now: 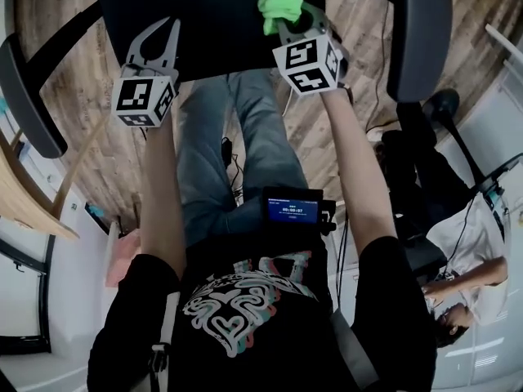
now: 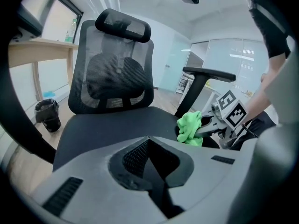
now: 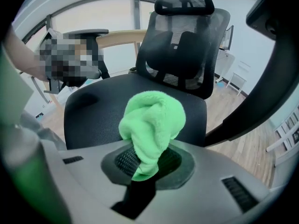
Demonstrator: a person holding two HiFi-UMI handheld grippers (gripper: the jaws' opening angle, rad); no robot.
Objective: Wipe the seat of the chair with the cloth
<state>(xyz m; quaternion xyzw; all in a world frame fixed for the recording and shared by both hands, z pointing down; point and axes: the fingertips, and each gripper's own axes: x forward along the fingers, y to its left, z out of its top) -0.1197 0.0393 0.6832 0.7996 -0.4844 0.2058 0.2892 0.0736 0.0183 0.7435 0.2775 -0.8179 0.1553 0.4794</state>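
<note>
One chair: one black seat (image 3: 100, 107), one headrest (image 2: 124, 24), two armrests (image 1: 29, 96) (image 1: 421, 31). Two grippers, each bearing one marker cube (image 1: 143, 98) (image 1: 308, 64). The left gripper (image 2: 148, 140) has its jaws closed together on nothing, above the seat's front edge. The right gripper (image 3: 147, 158) clamps the single green cloth (image 3: 152, 122), bunched, over the seat's right side; whether cloth and seat touch cannot be told.
</note>
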